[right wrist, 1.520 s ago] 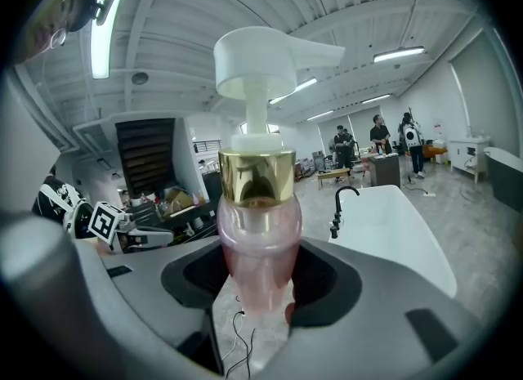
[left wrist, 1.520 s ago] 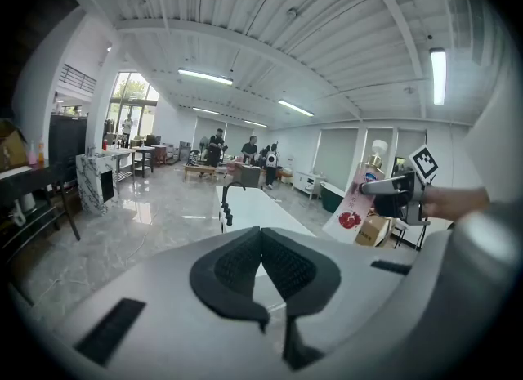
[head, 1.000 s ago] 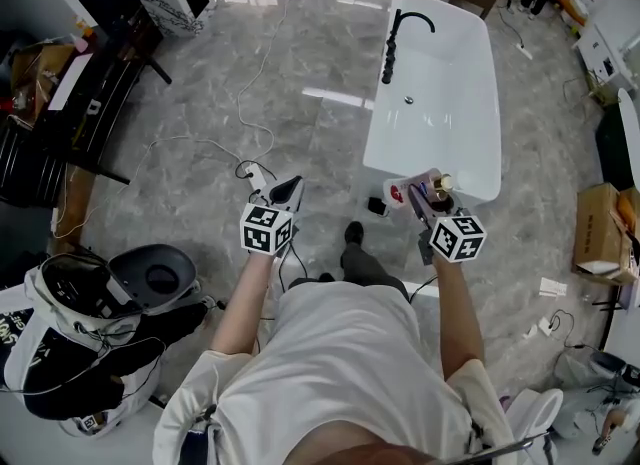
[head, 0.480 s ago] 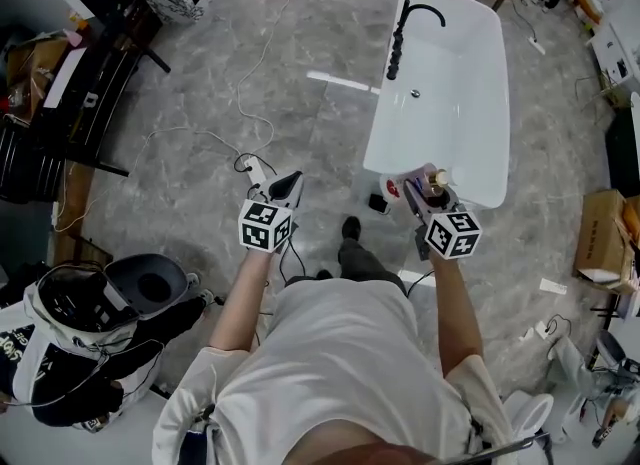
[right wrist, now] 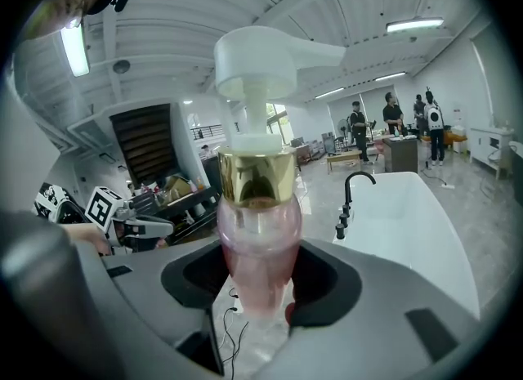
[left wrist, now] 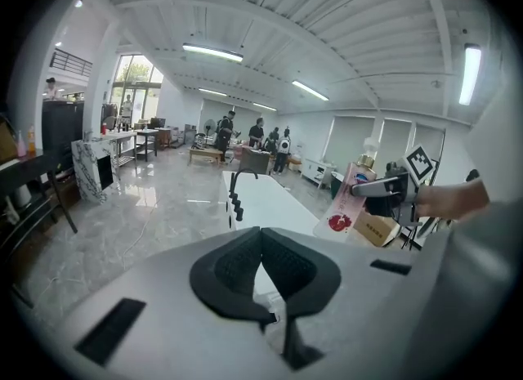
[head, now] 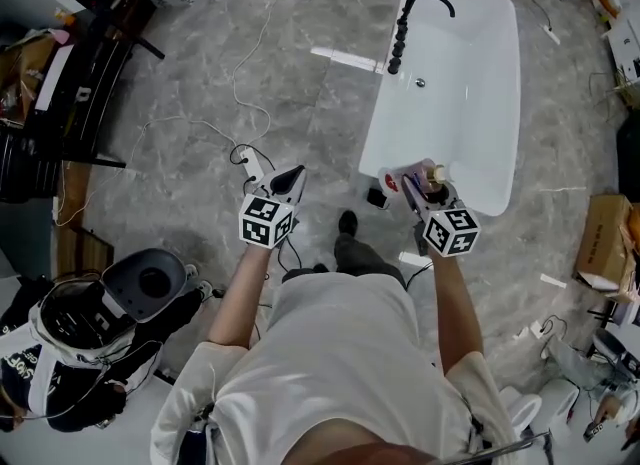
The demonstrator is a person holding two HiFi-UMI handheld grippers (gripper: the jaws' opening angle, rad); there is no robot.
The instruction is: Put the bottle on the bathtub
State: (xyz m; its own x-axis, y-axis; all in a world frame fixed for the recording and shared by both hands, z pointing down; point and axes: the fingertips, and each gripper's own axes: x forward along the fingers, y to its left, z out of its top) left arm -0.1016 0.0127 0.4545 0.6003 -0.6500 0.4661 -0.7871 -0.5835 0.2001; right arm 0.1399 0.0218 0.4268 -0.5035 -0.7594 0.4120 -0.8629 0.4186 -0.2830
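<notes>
Holding the bottle [right wrist: 257, 231] by its lower body, the right gripper [head: 420, 191] is clamping both pads against the pink plastic, with the gold collar and white pump head rising above the jaws. You are keeping the bottle in the air at the near end of the bathtub [head: 470, 83], close to its rim and not yet resting on it. The left gripper [head: 289, 183] is hanging over the floor, well apart from the tub, its jaws pressed together with nothing between them.

Judging from this, you are nearing the end of the carry. The next move is calling for you to bring the bottle over a flat stretch of rim, away from the black faucet [head: 405, 23], to set its base down upright, and only then to part the jaws.

The label is showing a round red emblem in the left gripper view; its writing is too small to read. No brand is legible.
</notes>
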